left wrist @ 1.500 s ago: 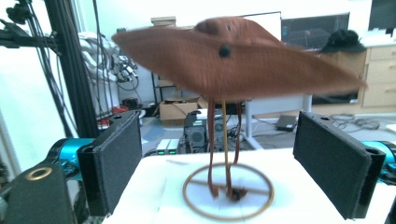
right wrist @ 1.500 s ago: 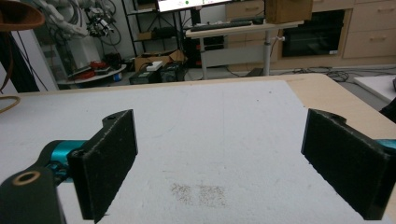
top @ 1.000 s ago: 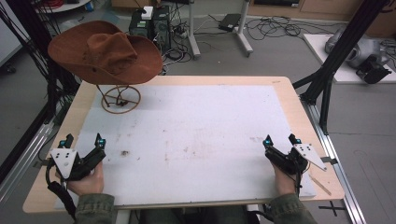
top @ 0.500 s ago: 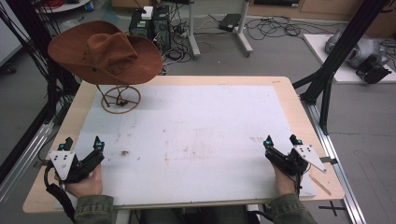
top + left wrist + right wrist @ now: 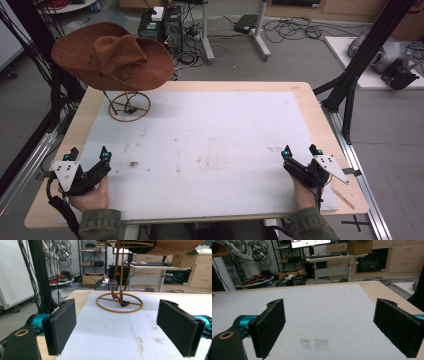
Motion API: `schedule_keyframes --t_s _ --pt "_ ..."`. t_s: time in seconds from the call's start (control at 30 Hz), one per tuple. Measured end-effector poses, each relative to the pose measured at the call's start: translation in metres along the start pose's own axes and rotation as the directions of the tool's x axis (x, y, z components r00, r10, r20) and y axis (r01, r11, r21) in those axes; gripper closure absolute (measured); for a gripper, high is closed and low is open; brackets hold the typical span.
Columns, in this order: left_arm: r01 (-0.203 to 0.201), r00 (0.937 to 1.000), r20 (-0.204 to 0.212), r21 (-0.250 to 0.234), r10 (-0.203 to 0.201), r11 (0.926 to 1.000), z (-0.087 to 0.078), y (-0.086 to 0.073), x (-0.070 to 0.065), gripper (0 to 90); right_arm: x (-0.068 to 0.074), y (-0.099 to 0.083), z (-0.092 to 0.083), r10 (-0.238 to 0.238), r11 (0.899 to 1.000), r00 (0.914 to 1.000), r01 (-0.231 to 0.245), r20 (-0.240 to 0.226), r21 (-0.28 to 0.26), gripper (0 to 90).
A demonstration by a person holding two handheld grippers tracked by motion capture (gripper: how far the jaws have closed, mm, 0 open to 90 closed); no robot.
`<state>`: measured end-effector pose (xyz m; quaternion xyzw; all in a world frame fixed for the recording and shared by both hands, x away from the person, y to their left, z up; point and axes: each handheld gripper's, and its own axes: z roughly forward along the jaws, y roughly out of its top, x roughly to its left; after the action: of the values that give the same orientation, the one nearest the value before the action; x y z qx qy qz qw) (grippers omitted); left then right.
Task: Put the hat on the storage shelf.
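High view: brown hat [image 5: 114,61] sits on its wire stand [image 5: 129,104] at the surface's [image 5: 210,145] far-left corner; left claw [image 5: 90,161] and right claw [image 5: 298,155] rest near the front edge, well apart from it.
Left gripper view: jaws spread, empty, aimed at the stand; nothing begun, by my reading.
Right gripper view: jaws spread over bare surface; reach and grasp remain.

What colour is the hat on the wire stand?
Reddish brown; the hat shows best in the high view.

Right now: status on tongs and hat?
Left tongs open, empty. Right tongs open, empty. Hat on wire stand, far left corner, untouched. Nothing between.
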<state>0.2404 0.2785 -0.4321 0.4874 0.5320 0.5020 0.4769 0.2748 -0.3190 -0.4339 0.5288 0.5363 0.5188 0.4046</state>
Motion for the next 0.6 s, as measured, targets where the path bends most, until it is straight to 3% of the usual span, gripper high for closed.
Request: schedule_keyframes --t_s 0.6 --pt "0.006 0.9999 0.010 0.016 -0.006 0.9998 0.0022 -0.0011 -0.0001 16.8 -0.0001 -0.0009 0.0010 0.011 1.000 0.9999 -0.011 -0.013 0.019 9.9"
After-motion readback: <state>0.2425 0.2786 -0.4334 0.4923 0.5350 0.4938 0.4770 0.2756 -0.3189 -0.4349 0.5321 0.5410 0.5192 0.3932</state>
